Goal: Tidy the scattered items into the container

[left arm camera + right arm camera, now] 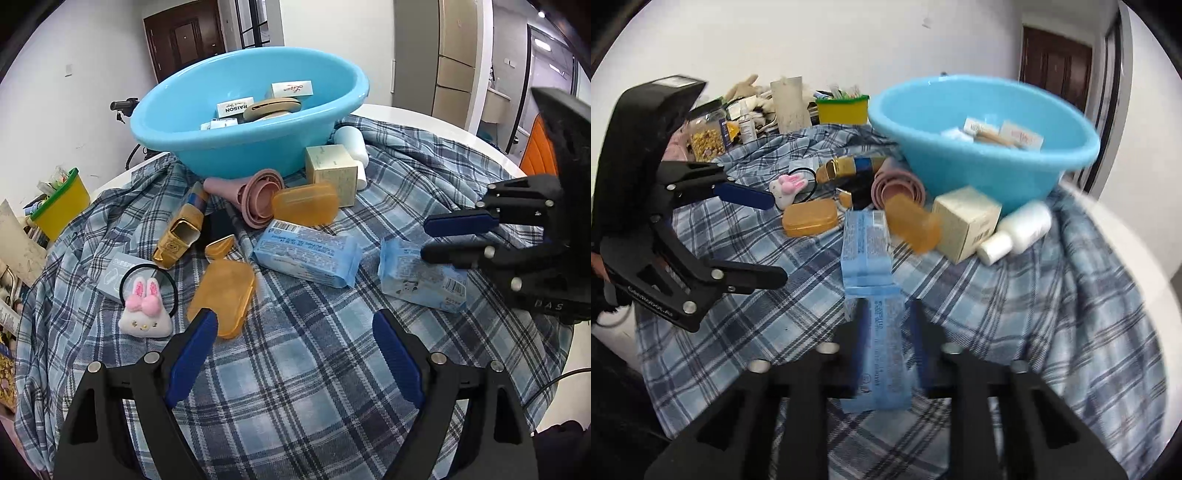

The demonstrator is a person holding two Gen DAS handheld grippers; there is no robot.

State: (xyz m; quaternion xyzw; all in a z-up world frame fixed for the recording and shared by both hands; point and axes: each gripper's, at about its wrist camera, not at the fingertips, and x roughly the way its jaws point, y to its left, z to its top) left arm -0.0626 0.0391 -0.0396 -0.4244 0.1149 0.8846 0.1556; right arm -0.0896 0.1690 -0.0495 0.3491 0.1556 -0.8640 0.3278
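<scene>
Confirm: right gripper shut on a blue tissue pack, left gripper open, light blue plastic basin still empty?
Not quite: the light blue plastic basin already holds small boxes, as the left wrist view shows. The right gripper is shut on the blue tissue pack; the left gripper is open.

Even, bright indoor light falls on my left view, which is sharp, with soft shadows. My right view is smeared with motion blur, worst on the basin (982,147). Both bend strongly toward black corners.
</scene>
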